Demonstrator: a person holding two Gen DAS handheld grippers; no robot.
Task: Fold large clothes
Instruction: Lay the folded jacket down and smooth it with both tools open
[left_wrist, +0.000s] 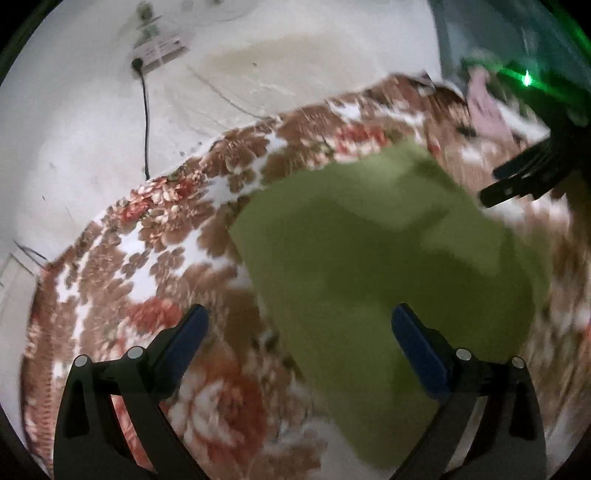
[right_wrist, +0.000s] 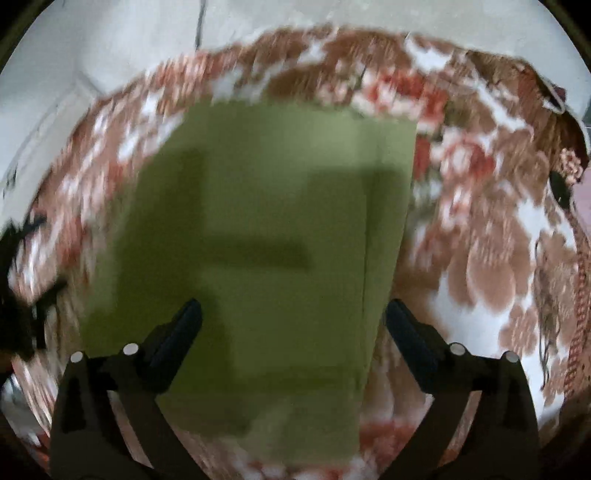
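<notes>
We hover both grippers, left gripper (left_wrist: 299, 325) and right gripper (right_wrist: 293, 317), jaws spread and empty, above the folded green garment (right_wrist: 258, 236); a careless low sweep could drag its layers askew.

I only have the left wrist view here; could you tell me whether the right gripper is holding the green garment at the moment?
Observer: No, the right gripper is open above the green garment, with nothing pinched.
Operator: Thank you. Does the garment look folded from that side?
Observer: It lies as a flat rectangle, with a straight layered edge running down its right side.
Operator: Is anything else on the floral blanket?
Observer: A small floral item sits at the floral blanket's far right edge.
</notes>
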